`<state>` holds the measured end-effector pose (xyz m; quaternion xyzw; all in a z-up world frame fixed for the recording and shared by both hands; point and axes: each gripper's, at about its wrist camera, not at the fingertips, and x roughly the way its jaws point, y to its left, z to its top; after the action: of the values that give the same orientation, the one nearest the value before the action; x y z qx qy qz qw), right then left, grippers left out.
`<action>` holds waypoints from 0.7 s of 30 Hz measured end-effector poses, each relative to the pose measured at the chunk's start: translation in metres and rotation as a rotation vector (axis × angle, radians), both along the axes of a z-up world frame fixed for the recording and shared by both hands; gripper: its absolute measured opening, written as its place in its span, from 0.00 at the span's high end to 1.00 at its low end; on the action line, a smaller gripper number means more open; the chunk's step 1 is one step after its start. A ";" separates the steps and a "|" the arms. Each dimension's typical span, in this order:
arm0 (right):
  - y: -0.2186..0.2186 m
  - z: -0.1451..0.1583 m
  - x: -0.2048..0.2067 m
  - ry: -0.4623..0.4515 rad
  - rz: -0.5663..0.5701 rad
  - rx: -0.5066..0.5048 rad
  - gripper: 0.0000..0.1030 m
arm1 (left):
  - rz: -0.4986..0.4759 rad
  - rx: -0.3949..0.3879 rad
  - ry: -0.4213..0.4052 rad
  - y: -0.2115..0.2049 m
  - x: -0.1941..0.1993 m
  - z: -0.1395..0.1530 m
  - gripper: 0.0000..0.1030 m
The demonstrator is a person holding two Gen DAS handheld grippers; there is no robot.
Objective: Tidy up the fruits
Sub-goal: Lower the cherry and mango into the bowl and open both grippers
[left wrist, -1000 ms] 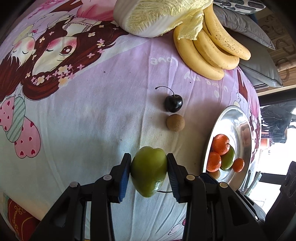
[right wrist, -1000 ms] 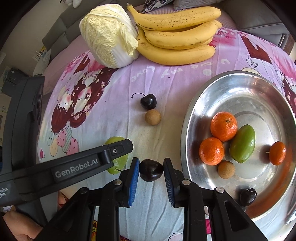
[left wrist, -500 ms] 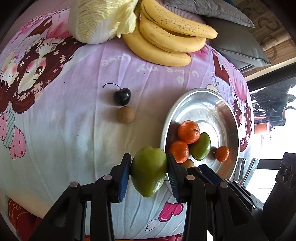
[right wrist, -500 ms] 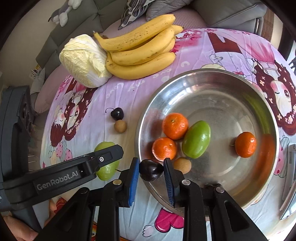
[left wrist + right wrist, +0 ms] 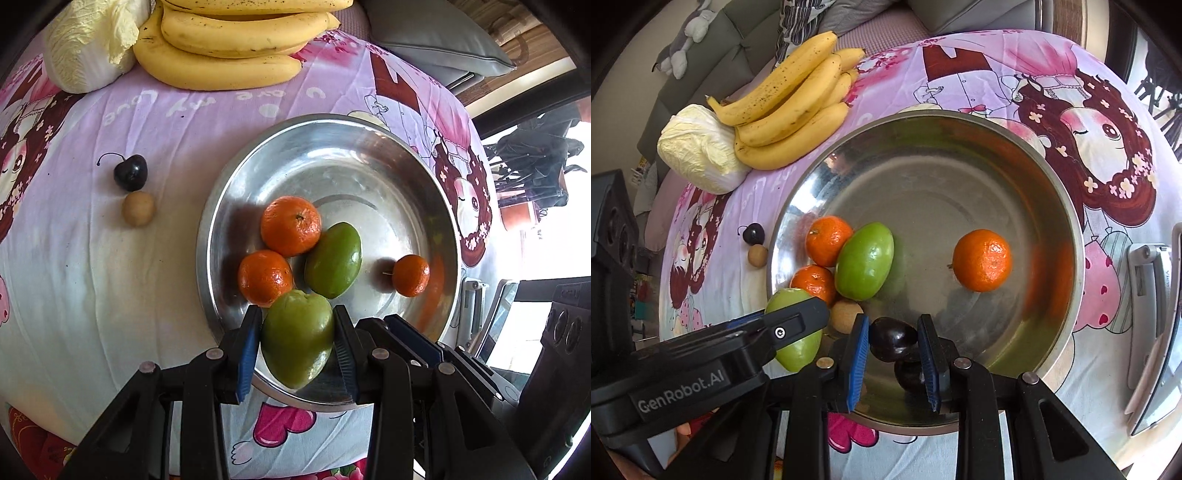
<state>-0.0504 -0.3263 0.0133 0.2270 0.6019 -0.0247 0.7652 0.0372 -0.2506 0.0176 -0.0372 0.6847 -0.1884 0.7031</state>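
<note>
- Left wrist view: the left gripper is clamping a green fruit between its blue pads, hanging over the near rim of the metal bowl. Two oranges and another green fruit are lying just beyond it, so it looks best to lower it into bare metal before letting go, not onto the pile.
- A cherry and a small brown fruit are waiting on the tablecloth, left of the bowl.
- Half a second ago the bowl was sitting farther off; now the held fruit is overlapping its rim.
- Right wrist view: the right gripper is pinching a dark cherry above the bowl's near edge, over another cherry already inside. A gentle, low release should be keeping it from rolling.
- The bowl is filling more of this view than before.
</note>
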 end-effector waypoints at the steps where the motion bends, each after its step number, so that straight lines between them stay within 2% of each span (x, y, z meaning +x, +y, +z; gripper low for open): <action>1: 0.000 -0.001 0.000 0.002 0.002 -0.002 0.72 | 0.001 0.003 0.003 -0.001 0.000 -0.001 0.61; 7: 0.007 0.000 0.004 0.007 0.015 -0.007 0.72 | 0.028 0.015 0.017 0.005 0.000 -0.002 0.61; 17: 0.013 0.001 0.009 0.006 0.037 -0.047 0.72 | 0.051 -0.025 0.041 0.020 0.002 0.002 0.61; 21: 0.015 0.002 0.010 0.008 0.040 -0.060 0.72 | 0.045 -0.033 0.025 0.024 0.001 0.010 0.61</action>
<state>-0.0404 -0.3115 0.0154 0.1917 0.6083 -0.0286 0.7697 0.0379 -0.2267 0.0278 -0.0666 0.6894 -0.1830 0.6977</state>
